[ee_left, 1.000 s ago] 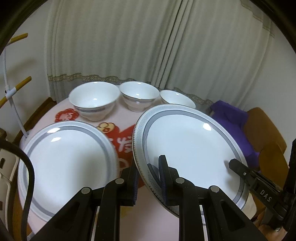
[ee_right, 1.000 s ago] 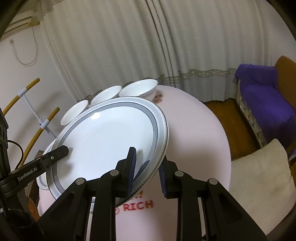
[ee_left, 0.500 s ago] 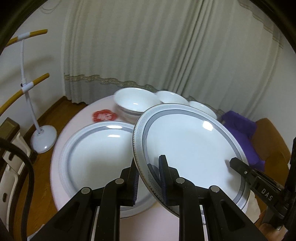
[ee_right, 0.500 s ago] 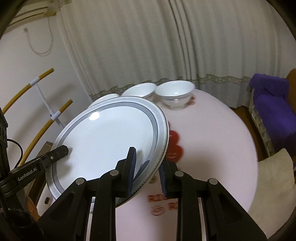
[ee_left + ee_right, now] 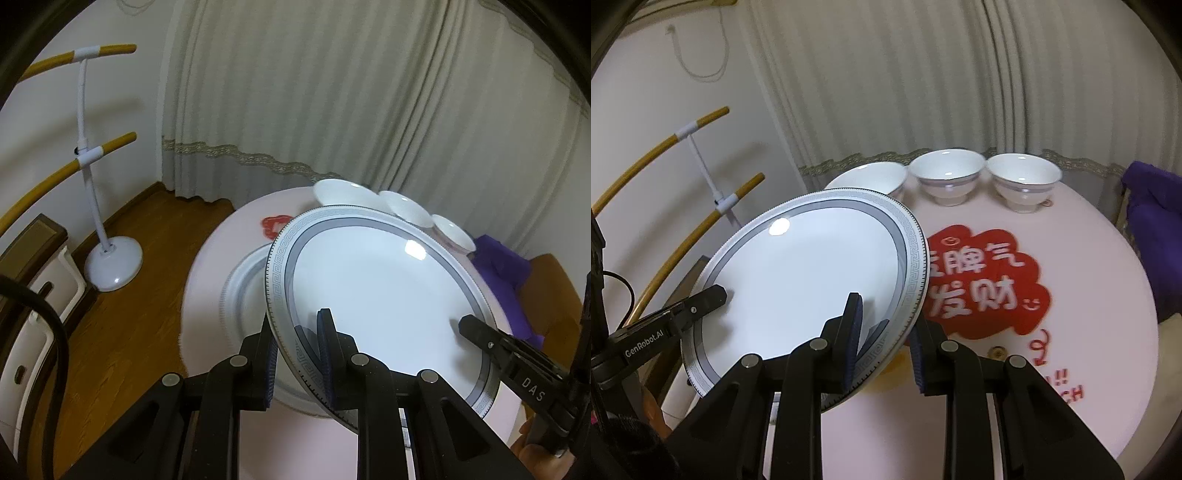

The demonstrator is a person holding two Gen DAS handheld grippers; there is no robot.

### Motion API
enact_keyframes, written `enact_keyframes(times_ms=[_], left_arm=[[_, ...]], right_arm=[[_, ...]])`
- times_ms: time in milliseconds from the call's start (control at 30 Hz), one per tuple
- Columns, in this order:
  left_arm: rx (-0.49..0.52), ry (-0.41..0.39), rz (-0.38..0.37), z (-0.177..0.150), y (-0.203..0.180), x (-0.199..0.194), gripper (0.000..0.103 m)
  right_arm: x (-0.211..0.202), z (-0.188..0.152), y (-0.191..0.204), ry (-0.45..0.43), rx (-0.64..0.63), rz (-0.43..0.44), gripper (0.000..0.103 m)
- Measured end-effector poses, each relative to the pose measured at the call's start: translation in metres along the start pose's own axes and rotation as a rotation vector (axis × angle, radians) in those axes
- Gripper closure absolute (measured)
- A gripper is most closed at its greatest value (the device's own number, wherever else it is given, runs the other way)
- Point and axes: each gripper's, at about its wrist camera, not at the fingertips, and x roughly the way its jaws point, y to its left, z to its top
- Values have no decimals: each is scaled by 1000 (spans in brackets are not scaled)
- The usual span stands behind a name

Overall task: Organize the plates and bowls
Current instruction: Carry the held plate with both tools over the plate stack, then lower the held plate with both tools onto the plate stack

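A grey-rimmed white plate (image 5: 376, 291) tilts above a second plate (image 5: 240, 291); three white bowls (image 5: 947, 181) line the table's far edge.

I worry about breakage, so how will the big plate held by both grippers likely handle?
The plate looks like glazed ceramic, so probably stiff, fairly heavy and fragile. Its glossy face suggests slipperiness; the left gripper and right gripper pinch only opposite rims. It hangs tilted above a second plate, so a slip could chip both.
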Motion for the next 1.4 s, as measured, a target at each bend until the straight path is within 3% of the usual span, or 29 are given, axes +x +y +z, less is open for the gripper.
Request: enact_keyframes(times_ms=[533, 1400], left_arm=[[-36, 46, 31, 1, 30, 12, 86], [-49, 89, 43, 7, 34, 51, 86]], right_arm=[[32, -15, 34, 72, -32, 7, 77], [50, -21, 37, 117, -25, -8, 76]])
